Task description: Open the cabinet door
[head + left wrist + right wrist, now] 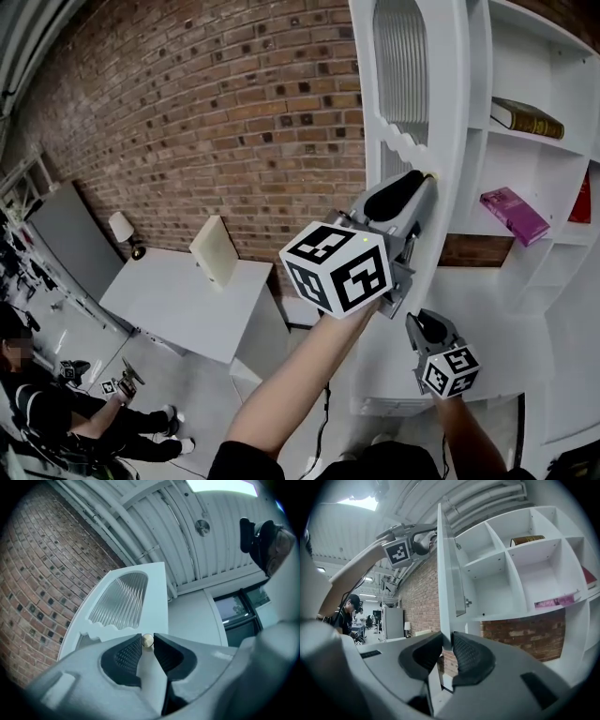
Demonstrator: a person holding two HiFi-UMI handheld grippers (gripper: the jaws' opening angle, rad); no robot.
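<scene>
The white cabinet door (pixel 441 103), with a ribbed glass pane, stands swung out from the shelf unit, its edge toward me. A small brass knob (pixel 147 641) sits on the door (pixel 154 592). My left gripper (pixel 424 180) is shut on that knob, one dark pad (pixel 129 656) pressing on each side. Lower down, my right gripper (pixel 415 321) is shut on the door's edge (pixel 446 588), which fills the narrow gap between its pads (pixel 466 656). In the right gripper view the left gripper (pixel 429 538) shows high on the door.
Behind the door are open white shelves (pixel 553 159) with a brown book (pixel 528 117), a magenta book (pixel 514 214) and a red one (pixel 583 199). A brick wall (pixel 206 122), a white table (pixel 183 305) with a lamp (pixel 122 228) and a seated person (pixel 56 412) lie to the left.
</scene>
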